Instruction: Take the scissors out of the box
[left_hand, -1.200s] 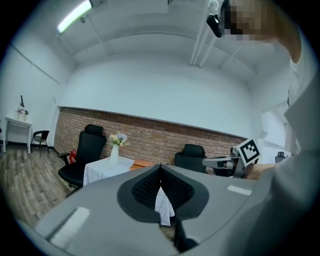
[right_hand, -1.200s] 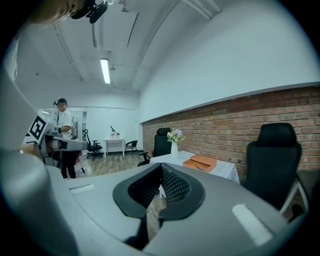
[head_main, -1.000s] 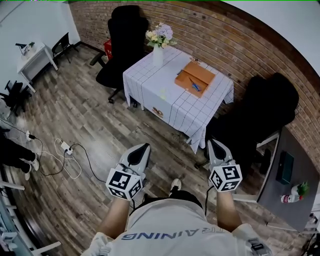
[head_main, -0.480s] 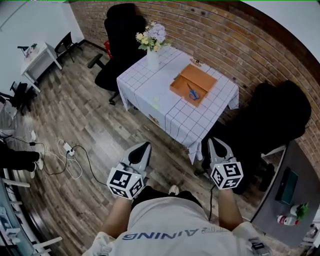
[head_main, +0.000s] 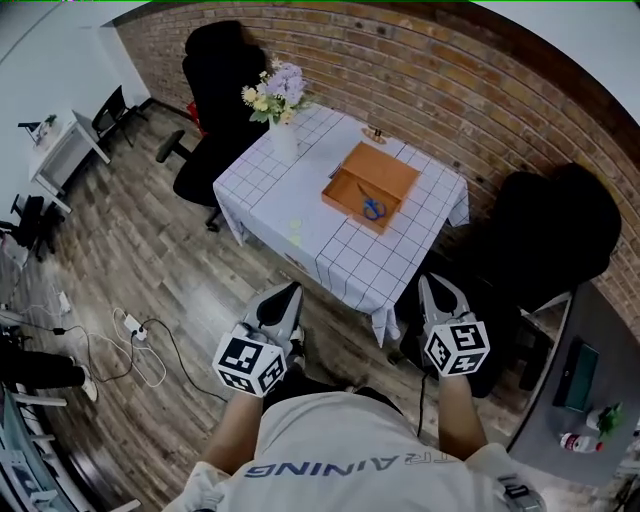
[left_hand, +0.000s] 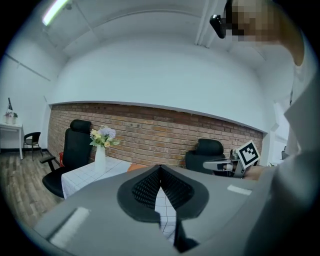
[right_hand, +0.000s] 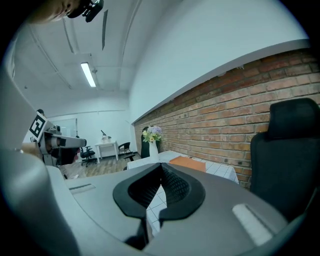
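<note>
Pale shirt with "AINING"; blue scissors in box.

The head camera looks forward and steeply down from above the person, taking in the floor, the left gripper and right gripper low in frame, and the table a little way ahead. Each gripper camera rides just behind its own jaws, facing nearly level toward that table, and each catches the other gripper at its edge. All three share the table, the vase of flowers and the brick wall; the box seems only an orange sliver from the left.
</note>
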